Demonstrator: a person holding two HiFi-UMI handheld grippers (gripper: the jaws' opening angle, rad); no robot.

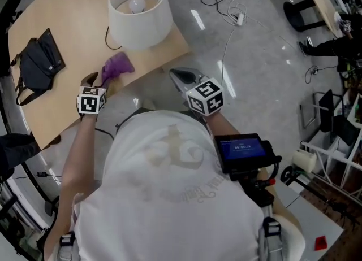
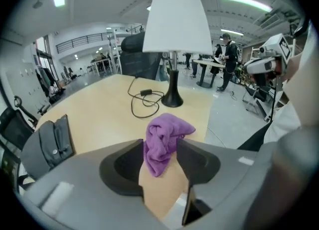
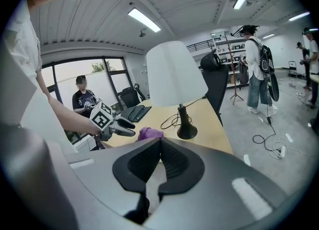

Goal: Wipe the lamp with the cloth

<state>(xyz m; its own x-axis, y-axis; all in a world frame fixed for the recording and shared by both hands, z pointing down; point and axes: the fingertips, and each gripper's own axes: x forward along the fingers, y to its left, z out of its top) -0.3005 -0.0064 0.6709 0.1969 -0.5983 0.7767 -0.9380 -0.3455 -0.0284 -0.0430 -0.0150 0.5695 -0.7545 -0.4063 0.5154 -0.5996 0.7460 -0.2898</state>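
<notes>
Open-plan workshop, grey glossy floor, light wooden bench (image 1: 56, 107). A white-shaded lamp (image 1: 139, 11) is stood upright on the bench, with its black cord (image 2: 143, 102) looped beside the base. The purple cloth (image 1: 117, 66) is bunched on the bench, near the lamp base but apart from it. The left tool (image 1: 97, 80) is held low over the bench with jaws spread wide; the cloth is framed between the jaw tips and is not clamped. The right tool (image 3: 159, 143) is held off the bench edge, jaws closed together, nothing gripped. A black bag (image 1: 37, 65) is laid flat on the bench, well apart from the lamp.
</notes>
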